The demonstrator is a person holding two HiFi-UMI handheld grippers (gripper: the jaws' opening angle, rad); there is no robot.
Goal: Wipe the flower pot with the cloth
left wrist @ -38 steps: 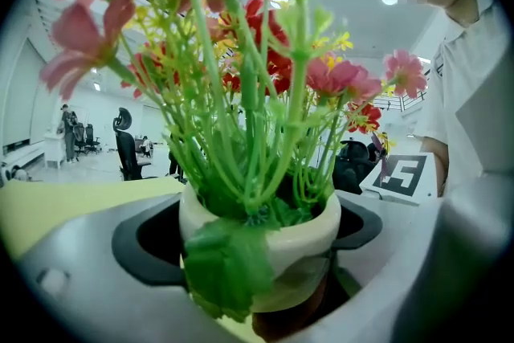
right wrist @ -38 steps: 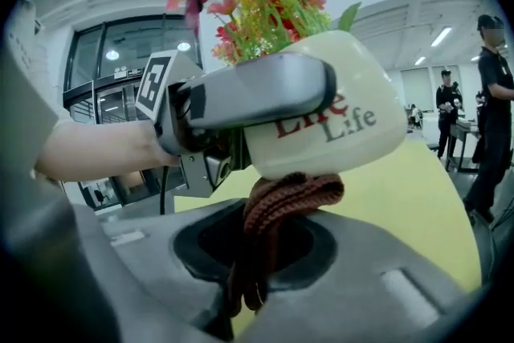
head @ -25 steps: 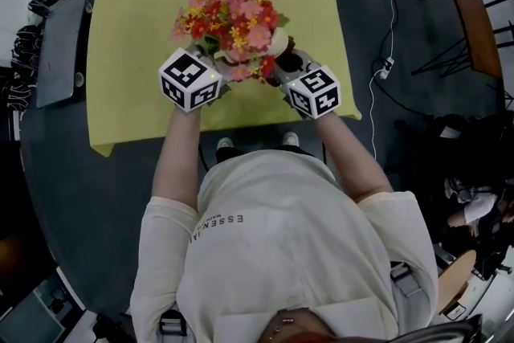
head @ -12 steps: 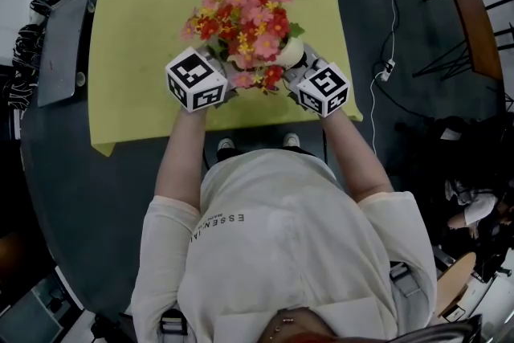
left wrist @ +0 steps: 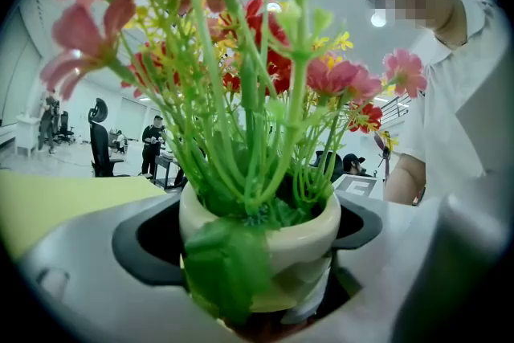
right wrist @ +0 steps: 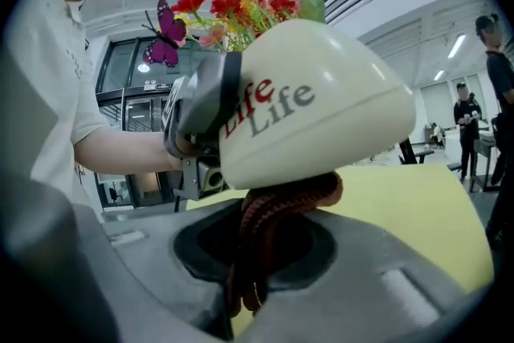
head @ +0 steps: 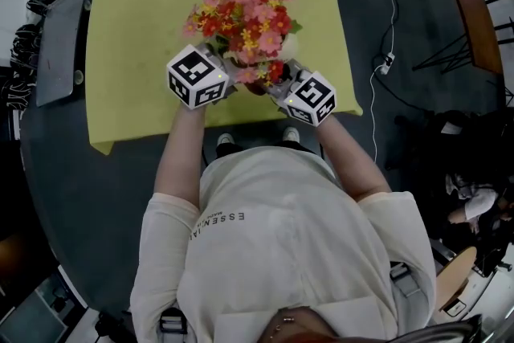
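Tongs first, from the head view: the left tongs (head: pixel 210 81) and right tongs (head: pixel 294 89) met under a spray of red and pink flowers (head: pixel 245 12), which hid the pot itself. They worked over the near strip of the yellow tabletop (head: pixel 136 28), close to its front edge and not far from the near right corner. Beyond the flowers and to the left lay plenty of bare yellow surface, so the open room was away from the person's body. A dark flat device (head: pixel 60 40) sat well apart, off to the left.

From the left gripper view, the left tongs (left wrist: pixel 255 257) were clamped on the cream flower pot (left wrist: pixel 313 233), one jaw on each side, with a green leaf (left wrist: pixel 225 265) drooping over its front.

From the right gripper view, the right tongs (right wrist: pixel 257 253) were pinched shut on a dark red cloth (right wrist: pixel 277 209), and the cloth's bunched top pressed against the underside of the tilted pot (right wrist: pixel 321 108) (clear of the tabletop, by the look of it). Wiping seemed to be under way at the base. How much of the wall was already done could not be judged; the flanks under the left jaws probably remained.
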